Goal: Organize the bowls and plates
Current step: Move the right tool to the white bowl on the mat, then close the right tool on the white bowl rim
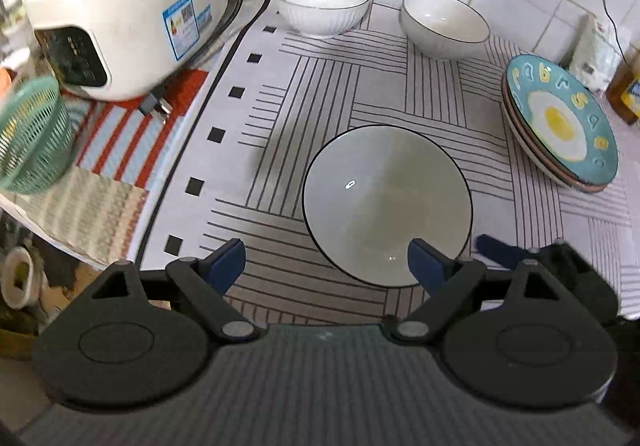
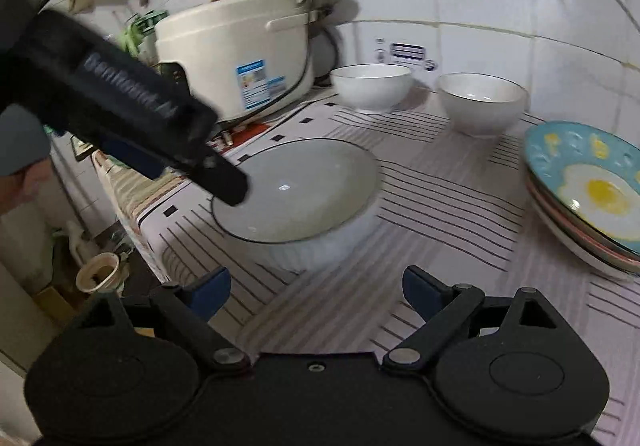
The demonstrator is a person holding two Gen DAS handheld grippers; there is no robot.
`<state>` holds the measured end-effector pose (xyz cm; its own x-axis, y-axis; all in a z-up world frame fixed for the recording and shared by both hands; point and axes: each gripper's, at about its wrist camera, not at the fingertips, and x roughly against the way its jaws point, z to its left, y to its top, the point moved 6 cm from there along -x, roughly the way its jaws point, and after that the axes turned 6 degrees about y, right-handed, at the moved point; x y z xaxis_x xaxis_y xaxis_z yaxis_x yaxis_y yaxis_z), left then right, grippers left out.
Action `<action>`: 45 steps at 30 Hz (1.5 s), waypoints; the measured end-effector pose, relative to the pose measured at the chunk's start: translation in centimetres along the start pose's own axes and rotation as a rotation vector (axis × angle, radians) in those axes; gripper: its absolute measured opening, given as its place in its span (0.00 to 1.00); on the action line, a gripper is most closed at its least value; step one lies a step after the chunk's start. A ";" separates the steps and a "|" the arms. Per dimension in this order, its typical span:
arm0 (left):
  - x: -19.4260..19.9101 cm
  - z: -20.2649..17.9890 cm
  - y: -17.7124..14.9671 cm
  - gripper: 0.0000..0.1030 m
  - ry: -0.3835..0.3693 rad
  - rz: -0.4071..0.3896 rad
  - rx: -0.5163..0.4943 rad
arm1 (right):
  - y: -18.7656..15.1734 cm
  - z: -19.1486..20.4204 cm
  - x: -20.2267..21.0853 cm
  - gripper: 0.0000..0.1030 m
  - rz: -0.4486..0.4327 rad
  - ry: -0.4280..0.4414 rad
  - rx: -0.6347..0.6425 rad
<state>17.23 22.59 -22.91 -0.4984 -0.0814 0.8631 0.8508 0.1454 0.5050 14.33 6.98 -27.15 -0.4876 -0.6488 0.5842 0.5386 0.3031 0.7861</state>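
Striped mat [image 1: 320, 86]: both grippers' fingers spread, empty; only right view shows left gripper [image 2: 224, 182] over near bowl [image 2: 304, 190].

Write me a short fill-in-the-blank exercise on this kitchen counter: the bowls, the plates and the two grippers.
1. The number of white bowls on the striped mat is ____.
2. The top plate of the stack shows a fried ____.
3. Both the left gripper and the right gripper have their jaws ____.
4. The white appliance left of the far bowls is a rice ____.

Missing words: three; egg; open; cooker
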 end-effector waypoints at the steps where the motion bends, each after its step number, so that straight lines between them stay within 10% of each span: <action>1: -0.3 -0.1 0.0 0.83 -0.009 0.010 0.004 | 0.1 0.3 -0.5 0.92 -0.001 0.007 0.013; 7: -2.3 -0.2 0.2 0.81 -0.012 0.038 -0.004 | 0.5 0.1 -3.2 0.93 -0.001 0.012 -0.025; 14: -4.3 -0.4 0.0 0.25 -0.043 0.108 0.044 | 0.9 0.3 -4.7 0.94 -0.028 0.032 0.036; 45: -7.3 -3.8 5.5 0.23 -0.009 0.024 0.021 | 4.5 -6.0 -6.9 0.93 0.017 0.047 0.032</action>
<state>26.19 20.24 -26.37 -0.4792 -0.0684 0.8750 0.8591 0.1678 0.4836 24.26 8.65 -28.89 -0.4457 -0.6752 0.5877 0.5236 0.3358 0.7830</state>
